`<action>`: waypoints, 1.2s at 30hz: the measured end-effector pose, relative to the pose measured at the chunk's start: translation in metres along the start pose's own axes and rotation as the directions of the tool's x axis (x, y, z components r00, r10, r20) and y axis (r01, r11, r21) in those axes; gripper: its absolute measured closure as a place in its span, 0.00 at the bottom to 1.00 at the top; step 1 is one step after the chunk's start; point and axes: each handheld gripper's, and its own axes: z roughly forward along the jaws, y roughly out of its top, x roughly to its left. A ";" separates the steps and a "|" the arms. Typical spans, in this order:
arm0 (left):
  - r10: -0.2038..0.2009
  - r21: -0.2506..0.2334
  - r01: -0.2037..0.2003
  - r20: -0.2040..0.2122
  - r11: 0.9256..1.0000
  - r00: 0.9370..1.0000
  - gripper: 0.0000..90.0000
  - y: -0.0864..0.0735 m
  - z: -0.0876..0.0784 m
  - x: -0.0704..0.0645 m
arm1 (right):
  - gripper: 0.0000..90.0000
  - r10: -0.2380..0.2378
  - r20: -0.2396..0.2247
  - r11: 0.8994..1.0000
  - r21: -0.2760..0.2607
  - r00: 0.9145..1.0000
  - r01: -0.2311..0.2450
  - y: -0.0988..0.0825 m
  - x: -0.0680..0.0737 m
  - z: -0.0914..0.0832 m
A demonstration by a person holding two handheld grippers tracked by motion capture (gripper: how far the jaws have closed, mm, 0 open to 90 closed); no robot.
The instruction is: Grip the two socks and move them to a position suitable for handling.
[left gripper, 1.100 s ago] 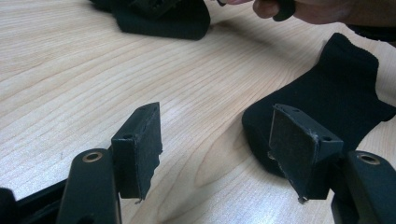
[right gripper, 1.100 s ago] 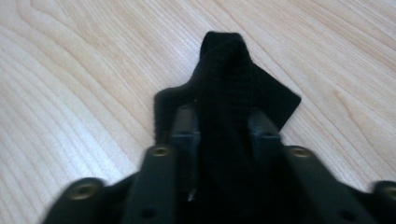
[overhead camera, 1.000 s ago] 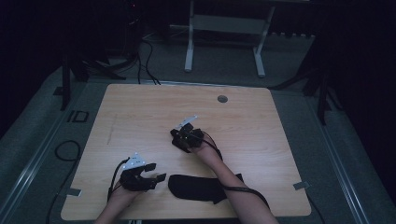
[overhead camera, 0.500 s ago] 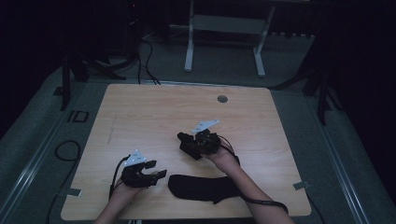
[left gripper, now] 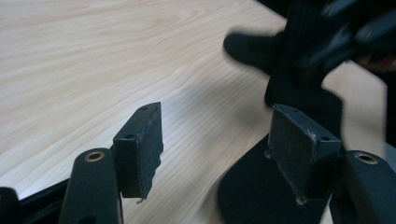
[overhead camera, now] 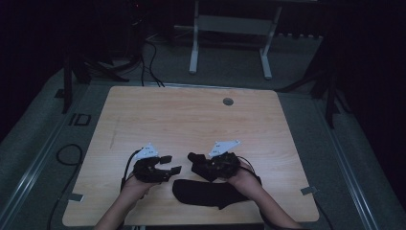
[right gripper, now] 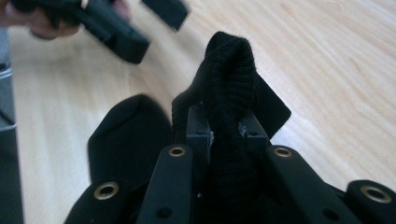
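1. the right gripper [right gripper: 226, 128] is closed down narrow on a bunched fold of a black knitted sock [right gripper: 229, 79]; in the right gripper view the fold is seen pinched between the two pads and standing up above them in a soft hump.
2. the left gripper [left gripper: 224, 140] is held with its jaws parted and nothing between the pads; in the left gripper view bare wood is seen in the gap, with the sock just beyond the right-hand pad.
3. in the high view both grippers, the left gripper [overhead camera: 168, 165] and the right gripper [overhead camera: 192, 157], are seen close together near the front edge of the table [overhead camera: 191, 115], the rest of the sock [overhead camera: 210, 192] lying flat on the wood at that edge, under the right hand.
4. the sock is judged light, limp and stretchy: it is expected to sag and fold wherever it is not supported, and breakage is not a concern.
5. the ribbed knit is judged to offer good friction, so a slip is thought unlikely once a doubled layer is clamped.
6. a second hold is best taken on the hanging cloth beside the pinched fold, so that the fabric can be drawn taut between the two grips.
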 end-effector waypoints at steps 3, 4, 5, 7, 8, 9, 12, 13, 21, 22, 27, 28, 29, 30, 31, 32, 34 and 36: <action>0.004 0.002 -0.004 0.060 1.000 0.998 0.39 0.010 0.008 -0.004 | 0.88 -0.008 -0.008 1.000 0.002 1.000 0.008 -0.006 0.004 -0.003; 0.014 0.010 -0.014 0.066 1.000 0.998 0.39 0.013 0.011 -0.006 | 0.88 -0.013 -0.006 1.000 0.005 1.000 0.013 -0.007 0.005 -0.004; 0.027 0.015 -0.028 0.068 0.999 0.997 0.40 0.016 0.014 -0.007 | 0.88 -0.013 -0.009 1.000 0.005 1.000 0.013 -0.008 0.006 -0.005; 0.036 0.023 -0.038 0.075 0.999 0.997 0.41 0.022 0.019 -0.008 | 0.88 -0.021 -0.010 1.000 0.003 1.000 0.021 -0.010 0.007 -0.007; 0.030 0.027 -0.032 0.089 0.999 0.996 0.42 0.024 0.021 -0.007 | 0.88 -0.026 -0.011 1.000 0.001 1.000 0.026 -0.010 0.007 -0.008; 0.024 0.026 -0.026 0.101 0.999 0.995 0.43 0.026 0.023 -0.007 | 0.88 -0.028 -0.011 1.000 -0.001 1.000 0.028 -0.010 0.008 -0.009; 0.015 0.038 -0.021 0.136 0.999 0.991 0.46 0.029 0.029 -0.005 | 0.88 -0.034 -0.011 0.999 -0.006 0.999 0.034 -0.010 0.009 -0.012; 0.016 0.047 -0.023 0.148 0.999 0.989 0.46 0.030 0.032 -0.005 | 0.88 -0.036 -0.011 0.999 -0.008 0.999 0.036 -0.010 0.009 -0.012; 0.055 0.061 -0.065 0.156 0.996 0.986 0.88 0.032 0.039 -0.012 | 0.88 -0.037 0.005 0.999 -0.009 0.999 0.037 -0.010 0.006 -0.013; 0.056 0.067 -0.066 0.143 0.996 0.988 0.91 0.032 0.039 -0.014 | 0.88 -0.033 0.004 0.999 -0.013 0.999 0.033 -0.010 0.005 -0.013; 0.093 0.089 -0.101 0.092 0.991 0.991 0.94 0.034 0.036 -0.021 | 0.86 -0.002 0.005 0.999 -0.045 1.000 0.002 -0.011 0.002 -0.018; 0.102 0.100 -0.109 0.077 0.989 0.992 0.94 0.034 0.035 -0.022 | 0.86 0.006 0.012 0.999 -0.054 1.000 -0.005 -0.011 0.001 -0.021; 0.110 0.106 -0.117 0.070 0.987 0.991 0.94 0.034 0.034 -0.023 | 0.87 0.011 0.012 0.998 -0.062 1.000 -0.010 -0.011 0.000 -0.023; 0.114 0.107 -0.121 0.073 0.987 0.991 0.94 0.035 0.033 -0.024 | 0.87 0.016 0.013 0.997 -0.071 1.000 -0.015 -0.011 -0.001 -0.025; 0.117 0.108 -0.123 0.065 0.986 0.991 0.94 0.035 0.032 -0.025 | 0.87 0.020 0.010 0.997 -0.075 1.000 -0.019 -0.011 -0.001 -0.027; 0.116 0.112 -0.122 0.054 0.986 0.992 0.94 0.036 0.031 -0.025 | 0.86 0.021 0.007 0.996 -0.081 1.000 -0.020 -0.010 -0.002 -0.029; 0.118 0.114 -0.123 0.049 0.986 0.992 0.94 0.037 0.030 -0.026 | 0.87 0.022 0.010 0.995 -0.093 1.000 -0.021 -0.009 -0.002 -0.032; 0.128 0.127 -0.130 0.022 0.983 0.992 0.94 0.038 0.028 -0.027 | 0.87 0.022 0.019 0.994 -0.107 1.000 -0.020 -0.008 -0.001 -0.036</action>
